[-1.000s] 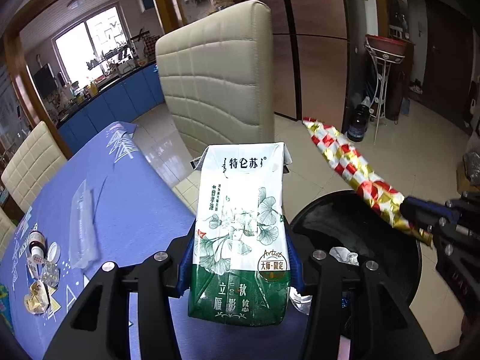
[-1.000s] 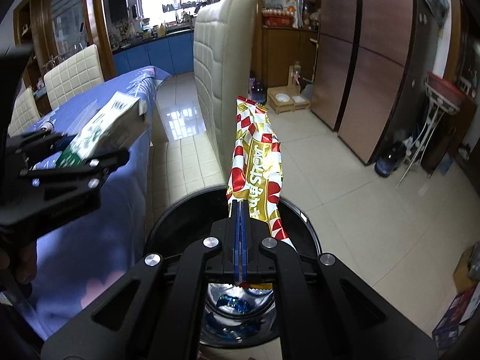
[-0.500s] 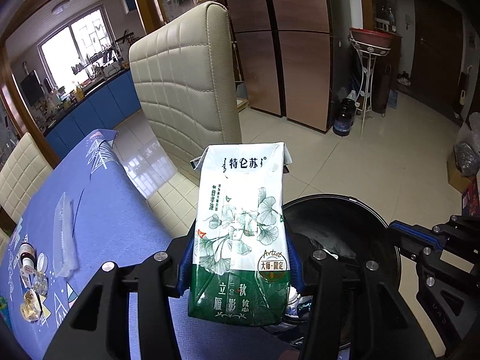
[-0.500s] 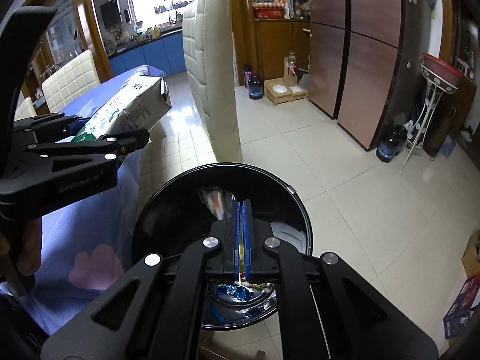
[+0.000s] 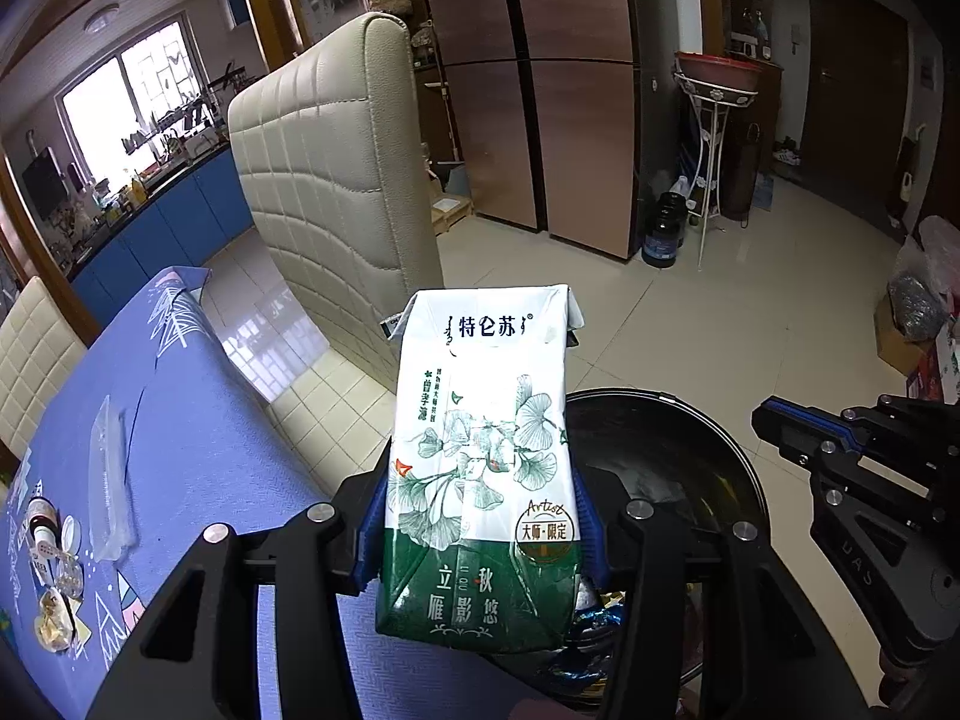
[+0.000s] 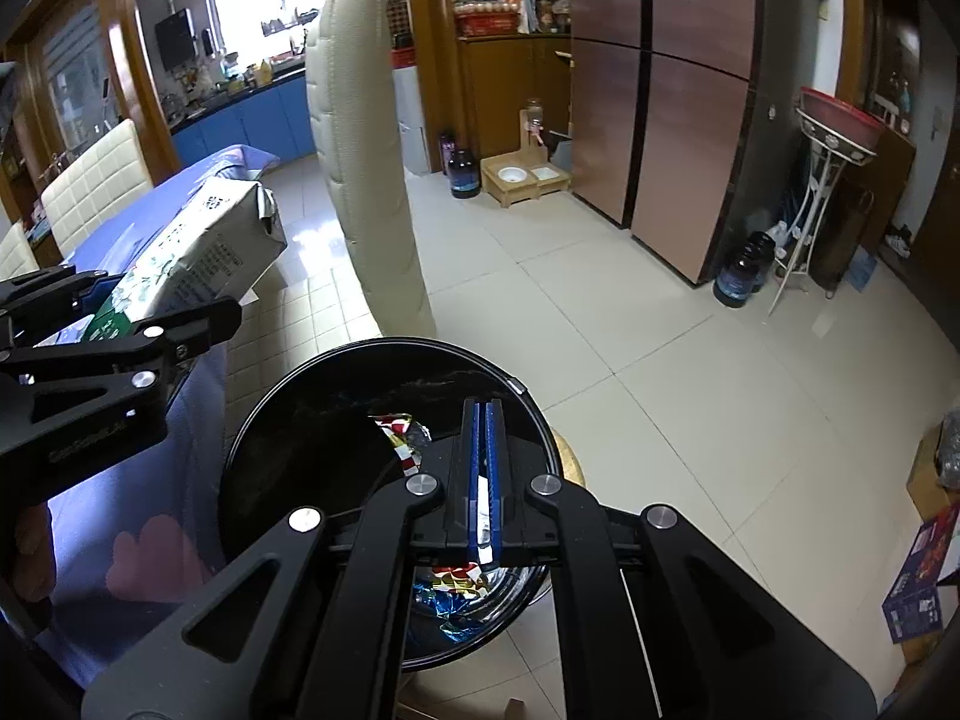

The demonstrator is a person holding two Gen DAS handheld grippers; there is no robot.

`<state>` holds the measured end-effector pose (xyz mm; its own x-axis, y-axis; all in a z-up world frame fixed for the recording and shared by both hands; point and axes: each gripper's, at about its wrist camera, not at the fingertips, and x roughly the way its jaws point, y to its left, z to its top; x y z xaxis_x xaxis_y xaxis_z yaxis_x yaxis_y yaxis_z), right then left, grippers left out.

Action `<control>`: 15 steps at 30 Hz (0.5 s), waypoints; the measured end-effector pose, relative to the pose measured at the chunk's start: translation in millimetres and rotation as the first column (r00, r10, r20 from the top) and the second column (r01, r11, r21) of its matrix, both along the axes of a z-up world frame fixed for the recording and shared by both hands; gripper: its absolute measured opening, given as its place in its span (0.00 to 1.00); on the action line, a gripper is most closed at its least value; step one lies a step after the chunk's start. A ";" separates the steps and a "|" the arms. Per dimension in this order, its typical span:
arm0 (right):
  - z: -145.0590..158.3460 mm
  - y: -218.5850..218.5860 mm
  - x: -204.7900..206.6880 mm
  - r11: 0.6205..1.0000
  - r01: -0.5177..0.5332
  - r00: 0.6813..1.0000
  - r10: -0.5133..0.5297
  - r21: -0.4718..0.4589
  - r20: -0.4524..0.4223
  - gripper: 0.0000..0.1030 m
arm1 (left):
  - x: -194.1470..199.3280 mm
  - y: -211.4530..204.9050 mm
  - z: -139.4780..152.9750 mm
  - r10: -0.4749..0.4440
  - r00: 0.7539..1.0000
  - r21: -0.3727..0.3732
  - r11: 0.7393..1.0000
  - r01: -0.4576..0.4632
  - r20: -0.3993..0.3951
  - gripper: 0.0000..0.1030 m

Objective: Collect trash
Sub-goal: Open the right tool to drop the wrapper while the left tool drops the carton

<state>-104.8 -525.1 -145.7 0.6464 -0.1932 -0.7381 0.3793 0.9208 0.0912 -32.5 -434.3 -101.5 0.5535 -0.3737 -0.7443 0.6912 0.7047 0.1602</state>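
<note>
A white and green milk carton (image 5: 480, 468) stands upright between the blue pads of my left gripper (image 5: 480, 534), which is shut on its lower half. It hangs at the table's edge, just left of the black round bin (image 5: 690, 414). From the right wrist the same carton (image 6: 204, 252) and left gripper (image 6: 144, 294) show at the left, beside the bin (image 6: 312, 372). My right gripper (image 6: 483, 468) is over the bin, shut, with nothing held. A red and gold wrapper (image 6: 399, 438) lies inside the bin with other foil scraps. The right gripper (image 5: 780, 426) also shows at the bin's right.
A cream padded chair (image 5: 336, 180) stands behind the bin. The blue-clothed table (image 5: 198, 432) at left carries a clear plastic wrapper (image 5: 108, 480), small bottles and scraps (image 5: 48, 540). Tiled floor, dark jugs (image 6: 741, 273), a plant stand and boxes (image 6: 918, 576) lie to the right.
The right gripper has let go of the red and gold wrapper, which now lies in the bin. Both grippers have shifted sideways by the bin, the carton still held.
</note>
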 end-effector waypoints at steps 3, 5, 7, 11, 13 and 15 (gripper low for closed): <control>-1.4 -4.2 -0.5 1.000 0.016 1.000 -0.016 0.017 -0.008 0.05 | -1.3 -2.9 -0.2 -0.011 1.000 -0.006 1.000 0.011 -0.018 0.47; -2.3 -6.6 -1.5 0.999 0.028 1.000 -0.027 0.019 -0.011 0.05 | -4.5 -5.4 -0.9 -0.020 1.000 -0.002 1.000 0.020 -0.018 0.48; -3.5 -10.4 -3.1 0.999 0.043 0.999 -0.043 0.021 -0.016 0.05 | -6.9 -7.3 -1.3 -0.029 0.999 -0.003 1.000 0.029 -0.024 0.48; -6.4 -16.6 -5.5 0.997 0.065 0.998 -0.065 0.030 -0.027 0.06 | -10.0 -9.6 -0.9 -0.040 0.998 -0.006 0.999 0.040 -0.038 0.49; -8.0 -18.5 -7.1 0.997 0.074 0.997 -0.073 0.028 -0.032 0.07 | -10.8 -11.3 -1.2 -0.043 0.998 -0.006 0.999 0.043 -0.046 0.49; -8.5 -20.9 -7.5 0.996 0.081 0.996 -0.080 0.027 -0.035 0.09 | -12.0 -13.2 -1.8 -0.044 0.998 0.000 0.999 0.044 -0.046 0.54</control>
